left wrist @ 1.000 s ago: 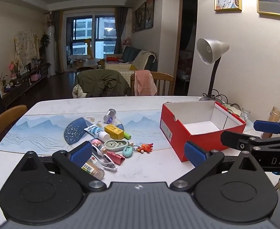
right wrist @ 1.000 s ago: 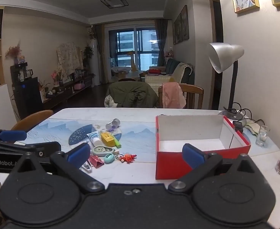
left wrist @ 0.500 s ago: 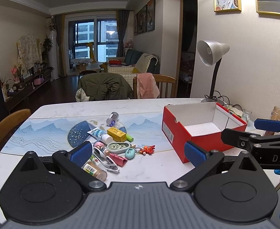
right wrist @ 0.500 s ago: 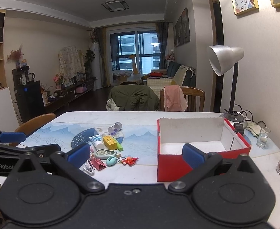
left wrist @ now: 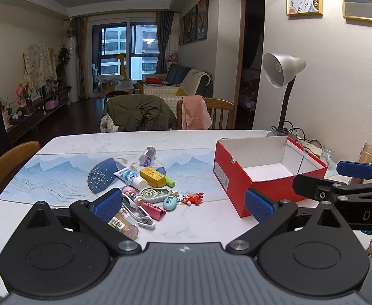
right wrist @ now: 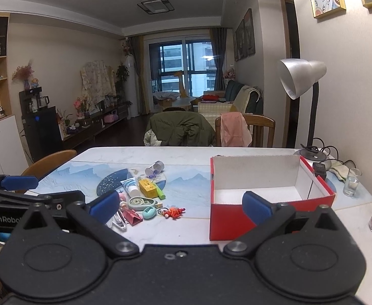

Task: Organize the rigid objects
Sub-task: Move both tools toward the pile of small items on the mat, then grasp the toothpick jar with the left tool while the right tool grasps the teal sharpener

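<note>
Tabletop scene seen from both wrist cameras. The left gripper [left wrist: 183, 204] and the right gripper [right wrist: 179, 203] each hover above the near edge of the table [left wrist: 180, 139] with their jaws spread wide apart and nothing between them; the fingertips [left wrist: 107, 204] carry blue pads with a fine ribbed texture on matte black arms. The table has a glossy, marble-like white top printed with a pale blue mountain motif. A loose cluster of small rigid items lies left of centre: a white squeezable tube [left wrist: 130, 176] with blue lettering, a yellow rectangular box [left wrist: 152, 176] touching it, a green cylindrical marker [left wrist: 170, 183] just beside the box, an oval grey-green tape dispenser [left wrist: 154, 194], a smooth teal egg-shaped fob [left wrist: 170, 203], a red figurine keychain [left wrist: 193, 198], a pink folded binder clip [left wrist: 152, 209], white-framed glasses [left wrist: 141, 218], a brown spice bottle [left wrist: 125, 227] lying on its side with a barcode label, and a clear capped vial [left wrist: 147, 155] tipped over farther back. To the right, well apart from the cluster, stands an open red cardboard box [left wrist: 236, 178] with plain white inner walls and nothing visible inside. Behind it rises a desk lamp [left wrist: 283, 72] with a brushed metal conical shade; a small clear glass [right wrist: 352, 181] stands near the right edge.
</note>
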